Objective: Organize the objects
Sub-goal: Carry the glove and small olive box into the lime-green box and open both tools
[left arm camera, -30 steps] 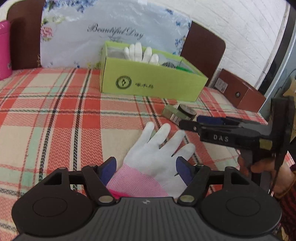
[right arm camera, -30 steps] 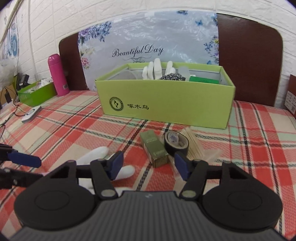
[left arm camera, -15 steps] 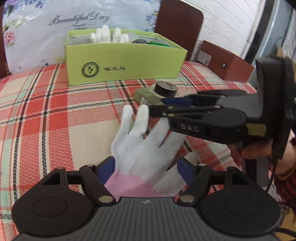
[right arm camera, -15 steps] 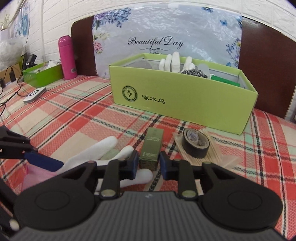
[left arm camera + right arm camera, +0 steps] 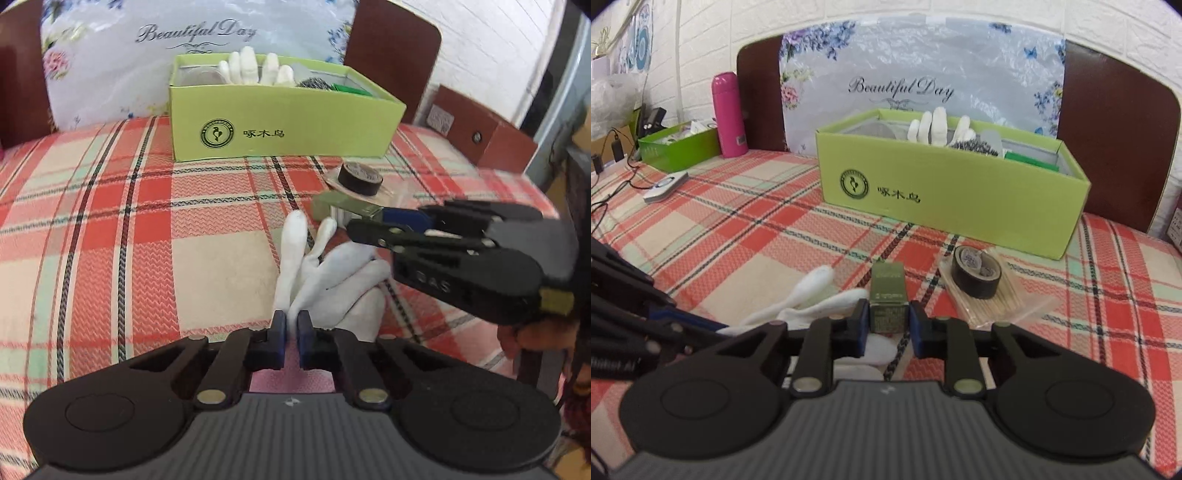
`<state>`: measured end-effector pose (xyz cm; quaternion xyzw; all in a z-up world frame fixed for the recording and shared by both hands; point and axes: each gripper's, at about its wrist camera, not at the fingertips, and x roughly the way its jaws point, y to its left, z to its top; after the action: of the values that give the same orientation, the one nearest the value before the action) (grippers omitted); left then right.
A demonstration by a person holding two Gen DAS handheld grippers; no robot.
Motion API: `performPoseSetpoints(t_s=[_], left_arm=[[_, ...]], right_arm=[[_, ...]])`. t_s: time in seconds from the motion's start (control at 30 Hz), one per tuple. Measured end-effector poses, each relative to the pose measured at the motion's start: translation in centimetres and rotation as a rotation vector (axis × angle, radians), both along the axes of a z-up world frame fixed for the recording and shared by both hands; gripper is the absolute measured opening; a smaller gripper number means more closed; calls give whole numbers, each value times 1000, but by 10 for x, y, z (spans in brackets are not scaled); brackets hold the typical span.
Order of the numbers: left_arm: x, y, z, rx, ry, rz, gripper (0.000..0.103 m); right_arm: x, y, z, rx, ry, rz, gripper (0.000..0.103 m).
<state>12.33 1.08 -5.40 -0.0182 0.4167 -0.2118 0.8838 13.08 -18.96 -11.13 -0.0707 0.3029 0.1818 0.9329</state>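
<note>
A white glove [image 5: 325, 273] with a pink cuff lies on the plaid tablecloth; my left gripper [image 5: 291, 328] is shut on it near the cuff. The glove also shows in the right wrist view [image 5: 812, 295]. My right gripper [image 5: 886, 325] is shut on a small olive-green box [image 5: 888, 295], seen from the side in the left wrist view [image 5: 347, 210]. A black tape roll [image 5: 977, 271] rests on a bag of wooden sticks [image 5: 993, 299]. The open light-green box [image 5: 945, 192] behind holds another white glove [image 5: 934, 125].
A pink bottle [image 5: 728, 114], a small green box [image 5: 677, 149] and a white remote [image 5: 665, 182] stand at the far left. A brown box [image 5: 480, 133] sits at the right table edge. A floral board and dark chairs stand behind.
My left gripper has shut on the glove and bunched it. My right gripper has shut on the olive-green box, which was lying between its open fingers before.
</note>
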Motion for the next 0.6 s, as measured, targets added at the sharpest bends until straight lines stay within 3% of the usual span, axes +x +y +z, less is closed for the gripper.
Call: performPoseSetpoints(t_s=[0.17, 0.3, 0.43, 0.6], left_arm=[[-2, 10, 35, -119, -37, 28, 4], [8, 7, 74, -154, -119, 25, 4], [32, -1, 112, -159, -209, 41, 4], [80, -10, 144, -217, -249, 74, 4]], right_arm=[[-18, -11, 26, 16, -59, 3, 22], [-21, -20, 54, 33, -133, -13, 22], [-11, -31, 84, 63, -199, -26, 22], [24, -42, 116, 96, -264, -57, 22]])
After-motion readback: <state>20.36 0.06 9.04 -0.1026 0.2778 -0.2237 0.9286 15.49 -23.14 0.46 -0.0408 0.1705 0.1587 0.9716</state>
